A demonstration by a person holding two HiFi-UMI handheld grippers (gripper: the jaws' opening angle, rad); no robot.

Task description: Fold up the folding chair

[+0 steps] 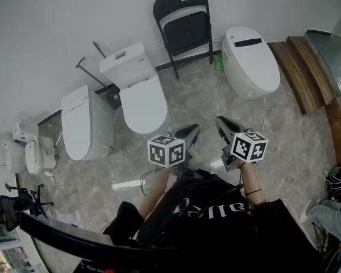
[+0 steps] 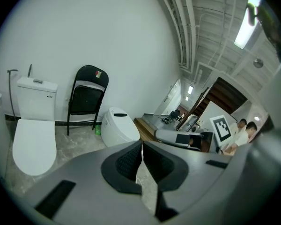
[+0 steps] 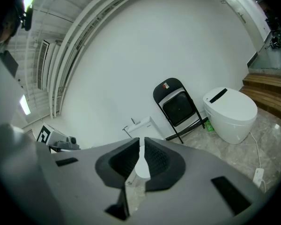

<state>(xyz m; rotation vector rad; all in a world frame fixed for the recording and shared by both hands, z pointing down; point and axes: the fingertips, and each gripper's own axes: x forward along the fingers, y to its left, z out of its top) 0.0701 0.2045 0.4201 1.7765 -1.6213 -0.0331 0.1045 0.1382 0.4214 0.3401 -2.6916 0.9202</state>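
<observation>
Room: a plain white wall [image 1: 57,16] rose behind a grey marbled tile floor [image 1: 204,101].
Left side: a white closed-lid toilet [image 1: 85,121] sat beside a white tank toilet [image 1: 137,90].
Chair: the black metal folding chair [image 1: 183,24] stood against the wall, between the tank toilet and a white rounded toilet [image 1: 249,61], well apart from both grippers.
Left gripper: the grey left gripper [image 1: 192,131] had its jaws together, empty.
Right gripper: the grey right gripper [image 1: 221,123] had its jaws nearly together, gripping nothing.

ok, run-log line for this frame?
chair: looks folded, leaning on wall | left gripper: shut, empty, away from chair | right gripper: shut, empty, away from chair
</observation>
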